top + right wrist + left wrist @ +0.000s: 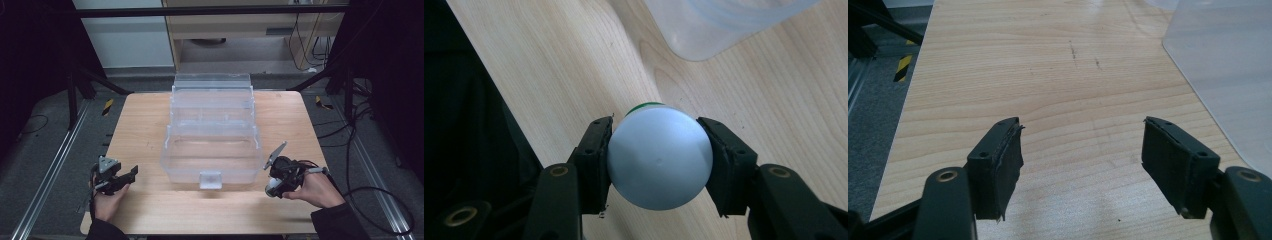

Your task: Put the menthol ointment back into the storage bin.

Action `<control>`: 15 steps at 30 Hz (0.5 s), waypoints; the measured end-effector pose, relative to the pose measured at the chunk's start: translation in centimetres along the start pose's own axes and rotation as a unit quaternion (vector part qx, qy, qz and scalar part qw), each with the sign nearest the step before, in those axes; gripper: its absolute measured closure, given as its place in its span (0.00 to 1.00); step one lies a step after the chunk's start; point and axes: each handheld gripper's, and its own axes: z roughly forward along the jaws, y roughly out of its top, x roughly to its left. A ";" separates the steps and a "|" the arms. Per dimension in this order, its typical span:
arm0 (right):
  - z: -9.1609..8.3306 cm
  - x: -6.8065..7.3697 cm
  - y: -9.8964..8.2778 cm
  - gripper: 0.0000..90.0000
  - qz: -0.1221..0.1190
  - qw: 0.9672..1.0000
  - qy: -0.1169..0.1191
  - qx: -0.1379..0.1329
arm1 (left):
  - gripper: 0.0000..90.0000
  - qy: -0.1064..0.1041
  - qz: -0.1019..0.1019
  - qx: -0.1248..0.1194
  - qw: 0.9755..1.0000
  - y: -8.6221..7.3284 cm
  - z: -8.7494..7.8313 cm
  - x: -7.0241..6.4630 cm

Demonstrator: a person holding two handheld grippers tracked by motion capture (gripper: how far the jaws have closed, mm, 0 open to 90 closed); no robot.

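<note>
My right gripper [659, 160], jaws clamped on a white ball [659, 157], sits just right of the clear box [212, 140] on the worktop [150, 125], nearer it than the empty, wide-apart left gripper [1083, 165].

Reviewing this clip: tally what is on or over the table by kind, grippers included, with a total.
Clear plastic tiered box: 1
White round object with a green edge, held in the right gripper: 1
Grippers, counting the open left gripper: 2
Total: 4
</note>
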 end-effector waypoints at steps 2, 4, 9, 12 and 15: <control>-0.3 0.0 0.2 0.56 -0.002 1.000 -0.003 -0.008 | 0.36 0.000 -0.001 0.000 1.000 0.0 0.0 0.0; -0.7 -0.1 0.4 0.56 -0.004 1.000 -0.004 -0.011 | 0.36 -0.001 0.000 0.000 1.000 0.0 0.0 -0.1; -1.6 -0.3 1.1 0.56 -0.004 1.000 -0.008 -0.016 | 0.36 0.000 -0.001 0.002 1.000 0.0 0.0 0.0; -2.3 -0.3 1.7 0.56 -0.003 1.000 -0.010 -0.020 | 0.36 -0.001 -0.001 0.002 1.000 0.0 0.1 0.1; -2.8 -0.3 2.1 0.56 -0.005 1.000 -0.012 -0.023 | 0.36 -0.001 -0.001 0.002 1.000 0.0 0.0 0.1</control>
